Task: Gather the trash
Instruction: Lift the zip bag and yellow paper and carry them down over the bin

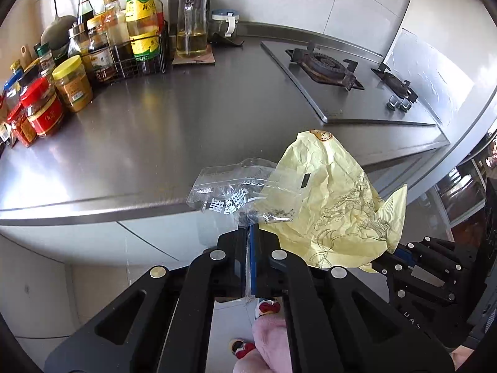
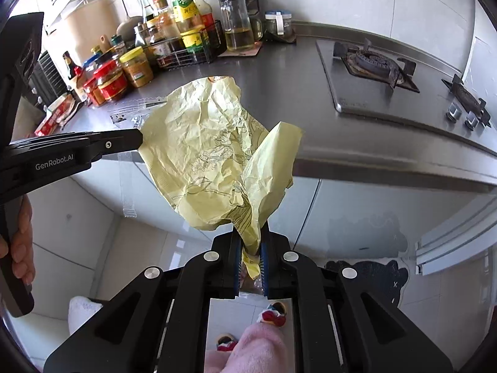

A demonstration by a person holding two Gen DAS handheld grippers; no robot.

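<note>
My left gripper [image 1: 250, 230] is shut on a clear plastic bag [image 1: 230, 189] with white print, held in front of the steel counter's edge. My right gripper [image 2: 251, 239] is shut on a crumpled yellow paper wrapper [image 2: 211, 155] with line drawings, held up in front of the counter. In the left wrist view the yellow wrapper [image 1: 335, 199] hangs just right of the clear bag and overlaps it, with the right gripper [image 1: 403, 261] below it. In the right wrist view the left gripper [image 2: 136, 138] comes in from the left and the clear bag [image 2: 130, 115] shows partly behind the wrapper.
The steel countertop [image 1: 161, 143] runs ahead. Many sauce bottles and jars [image 1: 93, 49] crowd its back left, with an oil dispenser [image 1: 191, 21]. A gas hob [image 1: 335, 71] sits at the right. Cabinet fronts are below the counter. My slippered feet [image 2: 273, 312] are on the floor.
</note>
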